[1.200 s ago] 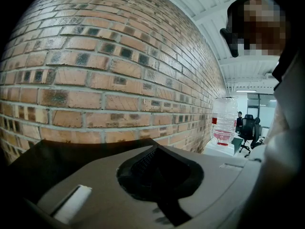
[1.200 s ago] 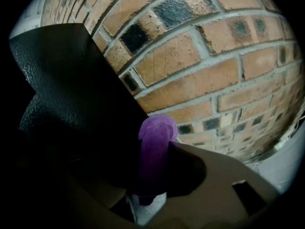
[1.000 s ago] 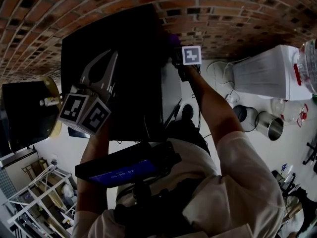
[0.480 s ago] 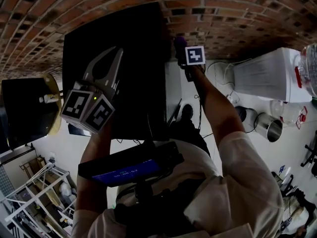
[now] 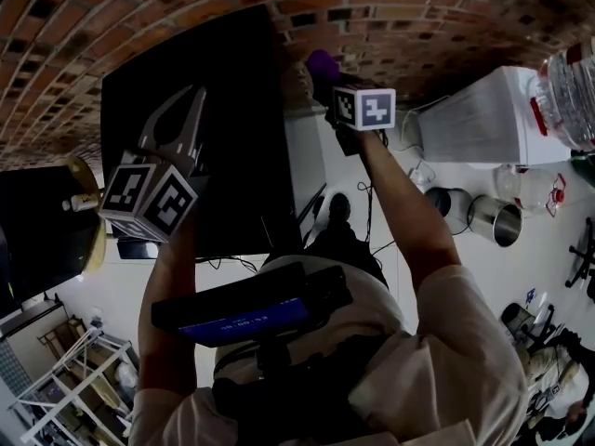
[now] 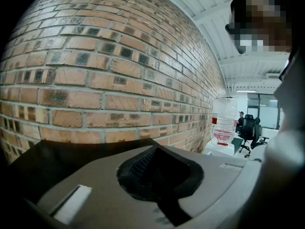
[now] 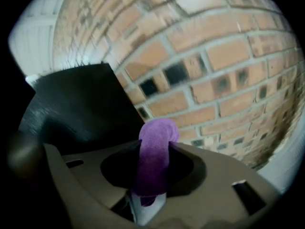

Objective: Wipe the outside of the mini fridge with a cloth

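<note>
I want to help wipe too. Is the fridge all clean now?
Can't say it's clean. Done: the purple cloth is pinched in the right gripper. In hand: it is held up by the edge of the black mini fridge, near the brick wall. Left: the fridge shows no wiped marks, so most wiping may be ahead. The left gripper is shut, holding nothing.

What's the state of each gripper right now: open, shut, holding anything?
Left gripper: jaws shut, nothing between them.
Right gripper: jaws shut on the purple cloth.
</note>
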Demonstrator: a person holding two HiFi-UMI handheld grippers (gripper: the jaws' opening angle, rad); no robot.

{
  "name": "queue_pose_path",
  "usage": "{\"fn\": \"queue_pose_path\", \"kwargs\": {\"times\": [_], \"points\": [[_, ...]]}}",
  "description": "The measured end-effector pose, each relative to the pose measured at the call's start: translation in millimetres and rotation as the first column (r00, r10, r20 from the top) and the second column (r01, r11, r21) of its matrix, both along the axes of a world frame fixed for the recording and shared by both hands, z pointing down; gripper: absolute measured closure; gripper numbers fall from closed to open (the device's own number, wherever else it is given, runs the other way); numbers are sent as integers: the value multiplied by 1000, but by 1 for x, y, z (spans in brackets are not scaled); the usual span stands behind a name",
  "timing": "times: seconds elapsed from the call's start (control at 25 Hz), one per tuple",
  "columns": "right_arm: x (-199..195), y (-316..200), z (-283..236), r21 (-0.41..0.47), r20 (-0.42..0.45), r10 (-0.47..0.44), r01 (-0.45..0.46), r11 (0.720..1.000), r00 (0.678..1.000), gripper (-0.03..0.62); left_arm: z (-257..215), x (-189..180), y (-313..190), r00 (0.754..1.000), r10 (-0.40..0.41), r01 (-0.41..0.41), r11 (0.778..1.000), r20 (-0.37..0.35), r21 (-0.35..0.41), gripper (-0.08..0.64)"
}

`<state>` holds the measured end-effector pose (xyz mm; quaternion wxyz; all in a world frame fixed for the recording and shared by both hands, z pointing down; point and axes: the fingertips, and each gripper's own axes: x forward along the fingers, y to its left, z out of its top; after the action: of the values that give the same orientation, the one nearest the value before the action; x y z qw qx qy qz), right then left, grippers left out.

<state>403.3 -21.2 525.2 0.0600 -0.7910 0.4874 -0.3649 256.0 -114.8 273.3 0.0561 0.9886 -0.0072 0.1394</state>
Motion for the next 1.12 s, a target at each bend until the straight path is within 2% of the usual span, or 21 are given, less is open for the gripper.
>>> {"fn": "queue_pose_path", "kwargs": {"times": [0.2,0.36,0.48,0.64,0.8,1.12], "points": [[-27,3,-92,218,-37,-23,30,975,999,449,-3,-1,0,1000,-3,3,1000,-9,4,552],[-53,10,-159,368,-58,-35,54,928,998,449,-4,-1,1,1000,-2,2,1000,-13,6,551],[-74,14,-192,445,-74,-52,80,892,996,449,-4,-1,1,1000,0,0,1000,-12,6,551],[-97,17,-213,478,-112,-64,111,871,992,449,-4,0,1,1000,-1,1,1000,-12,6,552],[-115,18,-215,508,-84,-74,106,855,994,449,-4,0,1,1000,-1,1,1000,-10,5,551],[-119,22,-200,516,-30,-59,66,854,998,449,-4,0,1,1000,-1,1,1000,-7,4,551]]}}
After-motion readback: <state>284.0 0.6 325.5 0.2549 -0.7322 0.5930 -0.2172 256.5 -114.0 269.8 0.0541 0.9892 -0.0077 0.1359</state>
